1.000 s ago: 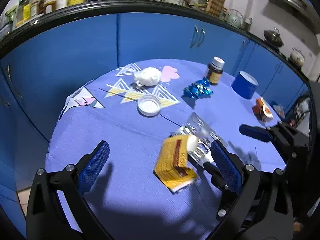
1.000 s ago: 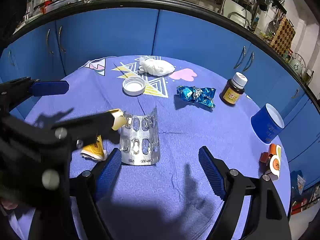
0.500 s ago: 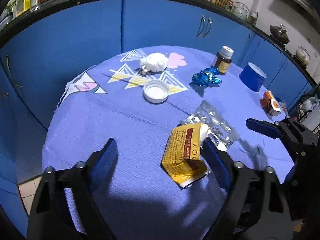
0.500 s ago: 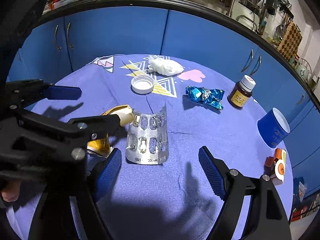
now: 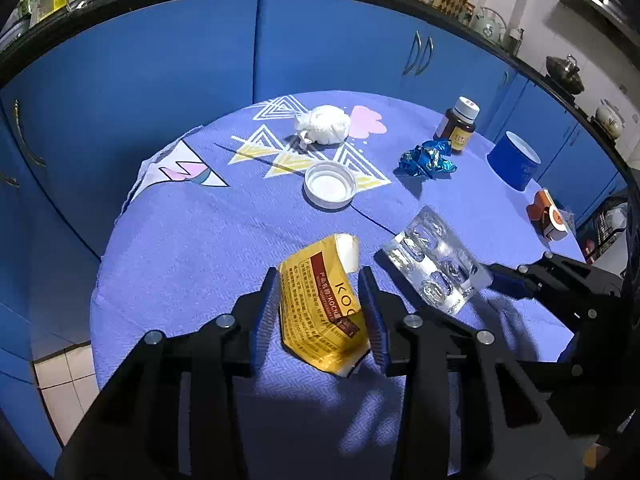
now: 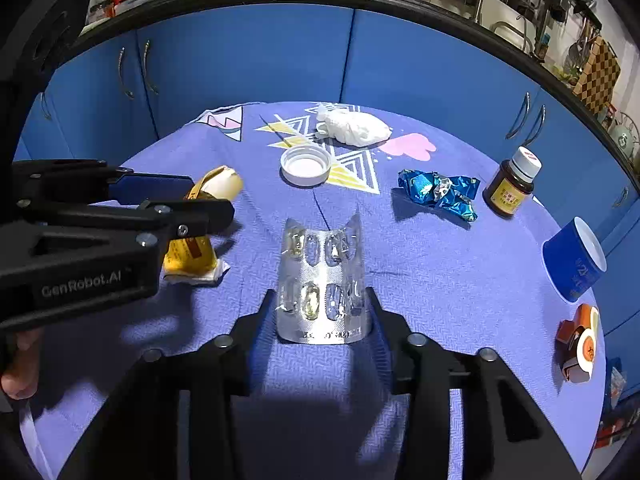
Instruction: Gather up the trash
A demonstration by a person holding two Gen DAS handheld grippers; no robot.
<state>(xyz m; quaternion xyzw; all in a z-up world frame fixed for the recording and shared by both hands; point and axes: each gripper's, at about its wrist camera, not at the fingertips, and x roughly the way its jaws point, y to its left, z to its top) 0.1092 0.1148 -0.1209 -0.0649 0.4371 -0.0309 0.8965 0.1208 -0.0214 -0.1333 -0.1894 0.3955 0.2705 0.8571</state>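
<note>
My left gripper (image 5: 318, 308) is shut on a crumpled yellow wrapper (image 5: 320, 300) on the blue tablecloth; it also shows in the right wrist view (image 6: 192, 248). My right gripper (image 6: 322, 320) is shut on a silver blister pack (image 6: 322, 280), which bows between the fingers; the pack also shows in the left wrist view (image 5: 436, 264). Other trash lies farther back: a white cap (image 5: 330, 185), a white tissue ball (image 5: 324, 124) and a crumpled blue foil wrapper (image 5: 426, 159).
A brown medicine bottle (image 6: 512, 188), a blue paper cup (image 6: 574, 262) on its side and an orange tape roll (image 6: 578, 344) sit along the table's right edge. Blue cabinets (image 5: 256, 52) stand behind the round table (image 5: 180, 248).
Both grippers have closed from wide open: the left onto the yellow wrapper, the right onto the blister pack. The pack now bows between the right fingers.
</note>
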